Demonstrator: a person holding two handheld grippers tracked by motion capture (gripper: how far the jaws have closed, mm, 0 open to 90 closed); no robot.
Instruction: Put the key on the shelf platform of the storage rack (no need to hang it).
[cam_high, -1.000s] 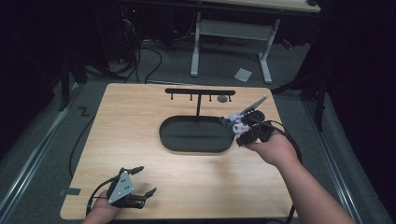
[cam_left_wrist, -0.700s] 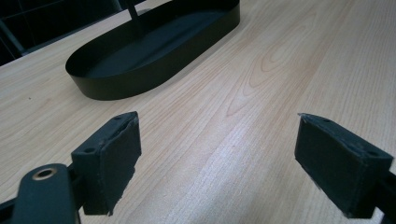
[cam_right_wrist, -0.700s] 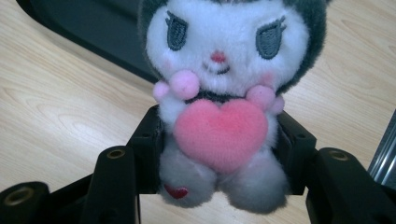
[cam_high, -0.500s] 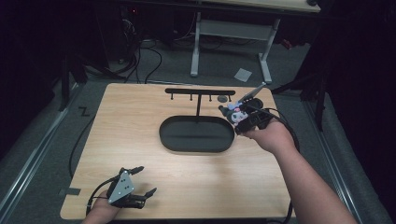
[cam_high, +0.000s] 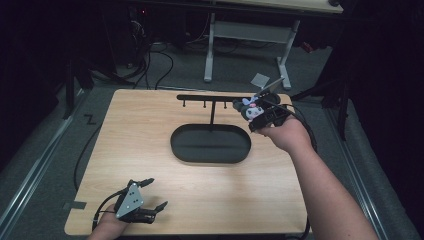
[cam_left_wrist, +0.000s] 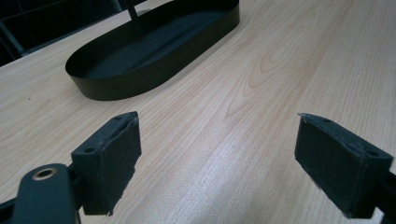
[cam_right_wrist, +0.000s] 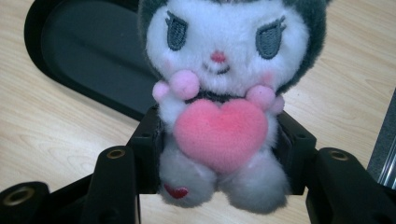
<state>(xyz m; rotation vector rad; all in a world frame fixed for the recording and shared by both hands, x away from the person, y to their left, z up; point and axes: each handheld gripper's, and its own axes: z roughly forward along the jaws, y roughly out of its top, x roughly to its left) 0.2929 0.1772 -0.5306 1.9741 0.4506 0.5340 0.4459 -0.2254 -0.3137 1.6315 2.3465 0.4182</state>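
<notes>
1. Your right gripper (cam_high: 256, 114) held the plush toy (cam_right_wrist: 224, 98) by its body between the fingers, just beside the right end of the hook rack (cam_high: 212, 98).
2. The rack bar lay to the toy's left, with the oval tray (cam_high: 210, 145) below.
3. Your left gripper (cam_high: 150, 195) rested wide and empty on the desk (cam_high: 150, 125), well apart.

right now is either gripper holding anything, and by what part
The right gripper holds a plush toy, its jaws clamped on the sides of the body beside the pink heart. The left gripper is open over bare table, holding nothing.
</notes>
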